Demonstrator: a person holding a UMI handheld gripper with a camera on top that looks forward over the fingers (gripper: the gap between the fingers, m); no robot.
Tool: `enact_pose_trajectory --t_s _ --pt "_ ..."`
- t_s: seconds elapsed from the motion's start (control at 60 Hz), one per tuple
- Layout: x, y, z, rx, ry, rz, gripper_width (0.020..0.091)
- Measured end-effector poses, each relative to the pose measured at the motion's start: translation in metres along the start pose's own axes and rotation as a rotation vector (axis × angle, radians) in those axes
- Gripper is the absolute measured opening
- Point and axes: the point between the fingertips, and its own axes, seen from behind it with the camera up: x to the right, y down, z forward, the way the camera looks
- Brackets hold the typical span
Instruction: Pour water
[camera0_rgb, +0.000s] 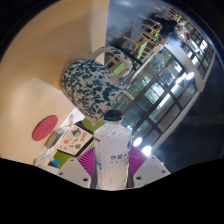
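Gripper (112, 168) pinching water bottle (113, 150), both fingers pressing its sides. Green-speckled pitcher (95, 83) sitting just beyond bottle; red disc (46, 127) lying beside pitcher.

The bottle (113, 152) label carries print too small to read.

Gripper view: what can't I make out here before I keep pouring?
- Bottle: base and grip hidden low between the jaws; contact on either side unclear.
- Bottle cap and neck: overlap the speckled green-white vessel, so their spacing is unclear.
- Vessel: opening not visible; water level unknown.
- Label text: too small.
- Items on the table beside the bottle: too small.
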Motion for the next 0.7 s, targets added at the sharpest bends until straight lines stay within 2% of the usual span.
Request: enact_pose_trajectory --t_s 0.217,0.25,0.267,0.3,0.433,0.5,0.6,0.7 --pt "0.004 0.013 -0.024 0.002 0.004 0.030 0.0419" --pt "-0.010 -0.008 -0.055 -0.015 0.030 0.081 0.0419" --pt "-0.007 -0.004 -0.058 -0.018 0.038 0.115 0.0418" --pt "-0.002 0.006 -0.043 -0.020 0.052 0.199 0.0416" --pt "0.041 0.068 -0.070 -0.088 0.147 0.780 0.0419" --pt "0.035 0.090 -0.095 -0.126 0.206 1.166 0.0418" --pt "0.001 0.101 -0.116 -0.121 0.211 1.736 0.0420" --pt "-0.057 0.060 -0.112 -0.086 0.089 2.275 0.0419"
